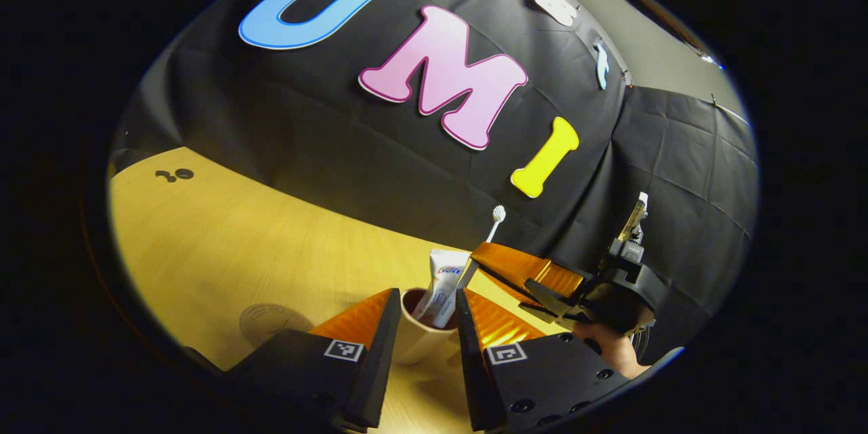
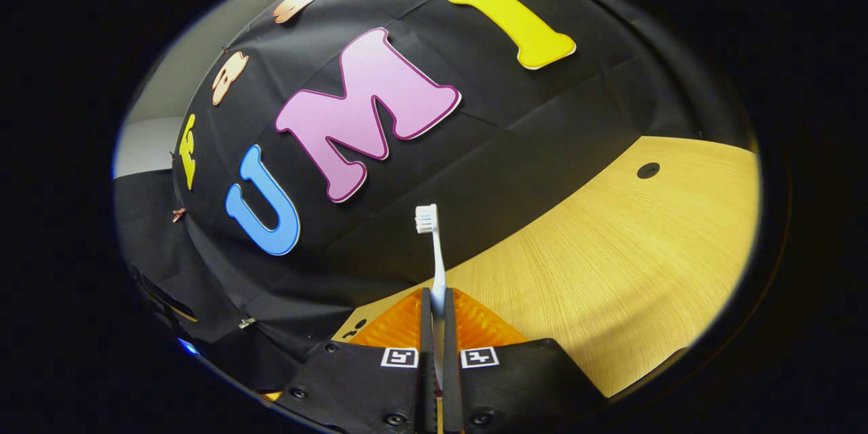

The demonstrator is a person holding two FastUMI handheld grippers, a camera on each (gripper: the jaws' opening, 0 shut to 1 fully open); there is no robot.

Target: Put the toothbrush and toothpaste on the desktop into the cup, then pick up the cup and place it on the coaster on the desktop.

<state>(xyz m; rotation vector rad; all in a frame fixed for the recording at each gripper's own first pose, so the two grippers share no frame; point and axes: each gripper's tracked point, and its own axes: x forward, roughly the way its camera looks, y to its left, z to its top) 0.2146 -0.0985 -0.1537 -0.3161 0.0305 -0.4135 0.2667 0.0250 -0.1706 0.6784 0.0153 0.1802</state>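
The beige cup (image 1: pixel 419 340) stands on the wooden desktop (image 1: pixel 224 244) between my left gripper's (image 1: pixel 427 325) fingers, which press on both of its sides. A white toothpaste tube (image 1: pixel 442 279) stands tilted inside it. My right gripper (image 1: pixel 478 261), held by a hand (image 1: pixel 614 347), hovers just right of the cup, shut on the white toothbrush (image 1: pixel 497 215). The brush's lower end dips into the cup beside the tube. In the right gripper view the toothbrush (image 2: pixel 438 264) rises bristles up from the shut right gripper (image 2: pixel 437 325). The round coaster (image 1: pixel 272 321) lies left of the cup.
The black cloth wall (image 1: pixel 325 149) runs close behind the cup. Small dark holes (image 1: pixel 173 175) mark the desktop's far left. Bare wood lies between the coaster and the wall; in the right gripper view more desktop (image 2: pixel 610 271) spreads right, with one hole (image 2: pixel 647 170).
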